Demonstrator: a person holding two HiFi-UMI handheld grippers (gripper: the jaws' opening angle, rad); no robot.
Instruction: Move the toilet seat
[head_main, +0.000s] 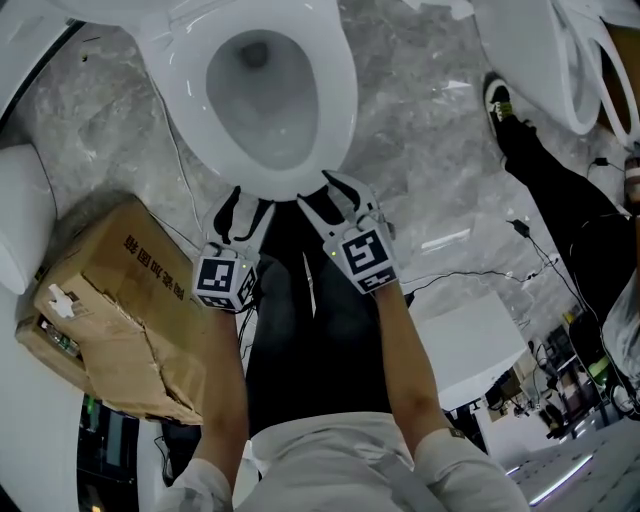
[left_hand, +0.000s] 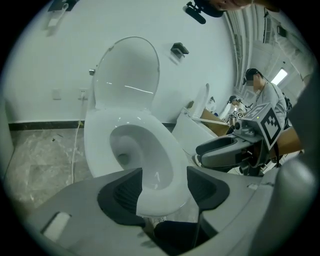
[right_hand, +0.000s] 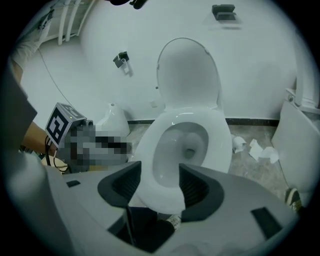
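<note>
A white toilet stands on a marble floor. Its seat (head_main: 335, 90) lies down on the bowl and its lid (left_hand: 127, 75) stands up against the wall. Both grippers are at the seat's front edge. My left gripper (head_main: 248, 205) has its jaws to either side of the front of the seat (left_hand: 165, 145), open, and the pads do not press on it. My right gripper (head_main: 325, 190), just to its right, also straddles the seat (right_hand: 150, 150) with its jaws apart. In their own views the left gripper (left_hand: 164, 190) and right gripper (right_hand: 160, 182) frame the rim.
A torn cardboard box (head_main: 110, 310) lies at my left. A second toilet (head_main: 540, 60) and a person's leg in black trousers (head_main: 560, 190) are at the right. Cables run over the floor, and paper scraps (right_hand: 262, 150) lie beside the bowl.
</note>
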